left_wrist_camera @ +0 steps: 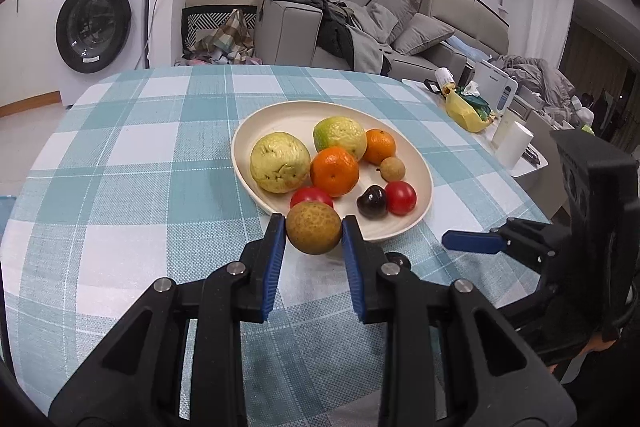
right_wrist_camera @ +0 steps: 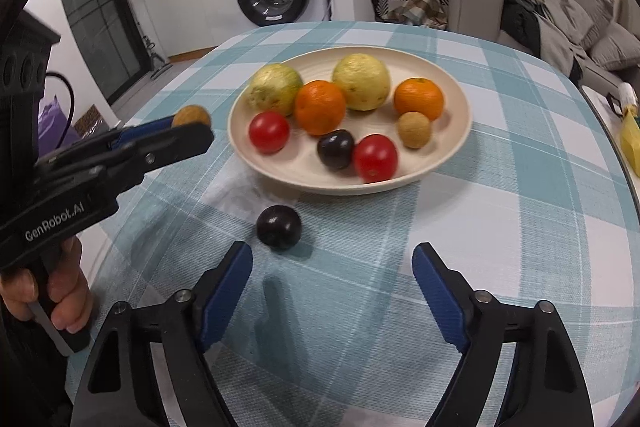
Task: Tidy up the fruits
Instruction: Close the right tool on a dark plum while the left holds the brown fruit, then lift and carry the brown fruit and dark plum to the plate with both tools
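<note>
Left gripper (left_wrist_camera: 314, 233): jaws closed on a small brown round fruit (left_wrist_camera: 313, 227), the blue pads pressing its two sides, the fruit lifted clear of the cloth and held just short of the plate's near rim. A hand (right_wrist_camera: 60, 291) grips its black handle at the lower left of the right wrist view. Right gripper (right_wrist_camera: 332, 267): jaws spread wide with nothing between them, blue pads (right_wrist_camera: 226, 291) angled down toward the cloth. Dark plum (right_wrist_camera: 279, 227): lying alone on the cloth, just ahead of the right gripper's left pad and close to the plate's near edge, touching neither. Cream plate (right_wrist_camera: 452, 99): shallow, oval, set near the middle of the table. Contents: two large pale yellow-green fruits (right_wrist_camera: 361, 81) at the back, two oranges (right_wrist_camera: 320, 107), two red tomatoes (right_wrist_camera: 375, 158), a second dark plum (right_wrist_camera: 336, 149) between the tomatoes, and a small tan round fruit (right_wrist_camera: 414, 129) beside the right-hand orange. Table covering: tablecloth (left_wrist_camera: 120, 155) in teal and white check. Surroundings: white washing machine (left_wrist_camera: 100, 15) against the far wall, grey sofa (left_wrist_camera: 420, 27) heaped with dark clothes and cushions, a side table to the right bearing a yellow bag (left_wrist_camera: 466, 113) and a white paper roll (left_wrist_camera: 512, 147).
</note>
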Tool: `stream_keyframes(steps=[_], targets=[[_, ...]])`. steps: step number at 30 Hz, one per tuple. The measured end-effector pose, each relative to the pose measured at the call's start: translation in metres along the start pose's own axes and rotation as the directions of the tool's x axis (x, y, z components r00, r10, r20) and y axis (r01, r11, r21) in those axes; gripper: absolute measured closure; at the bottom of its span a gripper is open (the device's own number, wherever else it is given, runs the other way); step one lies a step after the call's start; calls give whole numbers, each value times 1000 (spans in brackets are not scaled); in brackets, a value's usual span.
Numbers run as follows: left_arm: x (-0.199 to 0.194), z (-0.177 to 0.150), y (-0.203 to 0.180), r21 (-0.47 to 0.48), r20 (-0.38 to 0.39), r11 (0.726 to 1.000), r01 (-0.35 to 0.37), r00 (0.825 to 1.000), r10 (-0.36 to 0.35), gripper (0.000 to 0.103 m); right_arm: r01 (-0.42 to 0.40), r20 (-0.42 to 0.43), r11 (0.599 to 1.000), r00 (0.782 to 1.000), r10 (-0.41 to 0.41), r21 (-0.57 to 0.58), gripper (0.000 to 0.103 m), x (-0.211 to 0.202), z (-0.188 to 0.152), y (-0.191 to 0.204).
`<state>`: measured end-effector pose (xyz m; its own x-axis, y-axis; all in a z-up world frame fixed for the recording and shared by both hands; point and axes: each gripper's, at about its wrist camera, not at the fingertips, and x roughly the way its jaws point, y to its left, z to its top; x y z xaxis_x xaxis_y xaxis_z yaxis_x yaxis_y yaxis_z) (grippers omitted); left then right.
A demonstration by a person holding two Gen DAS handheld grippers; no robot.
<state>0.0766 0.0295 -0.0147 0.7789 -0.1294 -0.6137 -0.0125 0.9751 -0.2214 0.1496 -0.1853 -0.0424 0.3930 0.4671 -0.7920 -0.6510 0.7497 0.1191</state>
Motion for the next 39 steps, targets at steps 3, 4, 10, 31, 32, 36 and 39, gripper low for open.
stream_keyframes(steps=[3, 4, 10, 31, 32, 36, 39], targets=[[1, -1, -1, -1, -4, 1000, -5, 1000, 5, 77, -14, -3, 1000, 1000, 14, -22, 30, 4, 1, 11], [1, -1, -1, -2, -3, 1000, -5, 1000, 5, 77, -14, -1, 1000, 1000, 14, -27, 32, 4, 1, 14], [1, -1, 0, -1, -4, 1000, -5, 1000, 5, 77, -22, 3, 999, 1000, 22, -47, 44, 6, 1, 23], [2, -1, 0, 0, -3, 1000, -8, 1000, 8, 77, -11, 18, 999, 1000, 11, -31, 70, 8, 6, 21], [2, -1, 0, 1, -4, 1000, -8, 1000, 8, 77, -18, 18, 999, 1000, 18, -26, 72, 8, 6, 20], [2, -1, 0, 1, -2, 1000, -10, 1000, 10, 77, -29, 28, 999, 999, 30, -32, 76, 6, 6, 21], [2, -1, 0, 2, 0, 1000, -12, 1000, 12, 77, -33, 37, 999, 999, 35, -35, 76, 5, 7, 21]])
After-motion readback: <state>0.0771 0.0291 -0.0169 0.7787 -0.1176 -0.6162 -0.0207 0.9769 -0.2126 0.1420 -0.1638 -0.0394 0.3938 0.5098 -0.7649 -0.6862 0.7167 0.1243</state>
